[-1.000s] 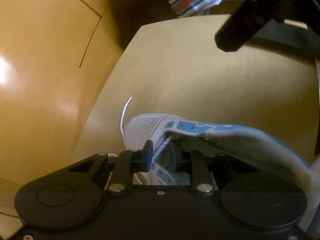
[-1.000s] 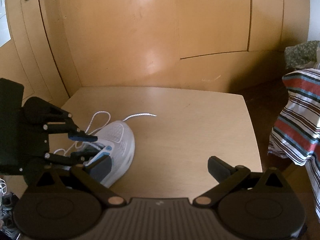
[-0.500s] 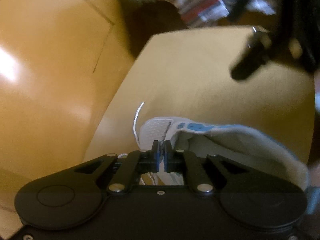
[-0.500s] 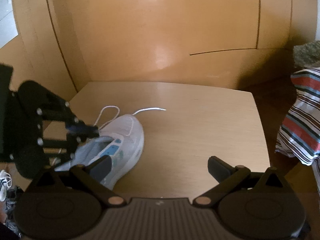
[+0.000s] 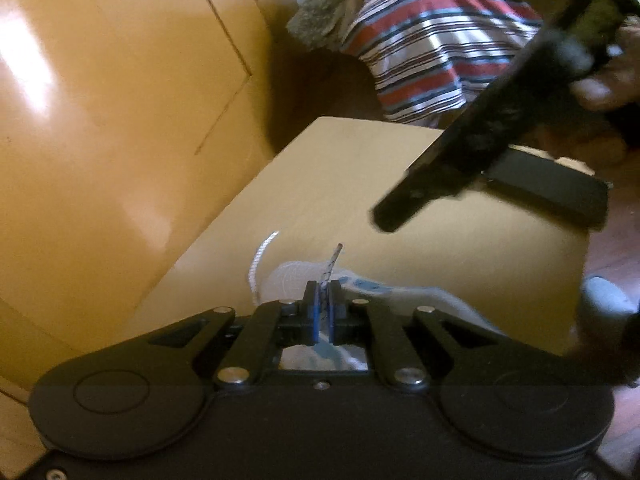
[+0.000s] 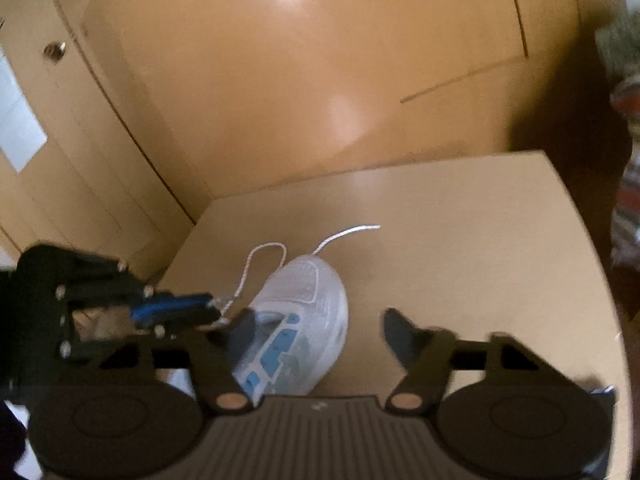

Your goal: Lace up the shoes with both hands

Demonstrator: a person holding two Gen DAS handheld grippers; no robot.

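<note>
A white shoe with blue eyelet panels (image 6: 308, 308) lies on the wooden table (image 6: 460, 240), toe towards the far cabinet. My left gripper (image 6: 214, 308) comes in from the left and is shut on a white lace (image 6: 230, 300) just above the shoe's left side. In the left wrist view the lace tip (image 5: 334, 258) sticks up from between the blue pads (image 5: 316, 312) of my left gripper (image 5: 322, 304). The lace's other end (image 6: 348, 234) trails past the toe. My right gripper (image 6: 320, 326) hovers over the shoe's tongue area, jaws closing, pads touching nothing.
Glossy wooden cabinet doors (image 6: 320, 80) stand right behind the table. Striped cloth (image 5: 432, 48) hangs off to the table's right. A hand (image 5: 608, 80) holds the right gripper's blurred black finger (image 5: 440, 172) above the table. A door knob (image 6: 56, 50) shows at far left.
The left jaws closed on the lace and lifted it off the shoe, so its tip now stands up. The right jaws have narrowed and that gripper has rolled and shifted over the shoe.
</note>
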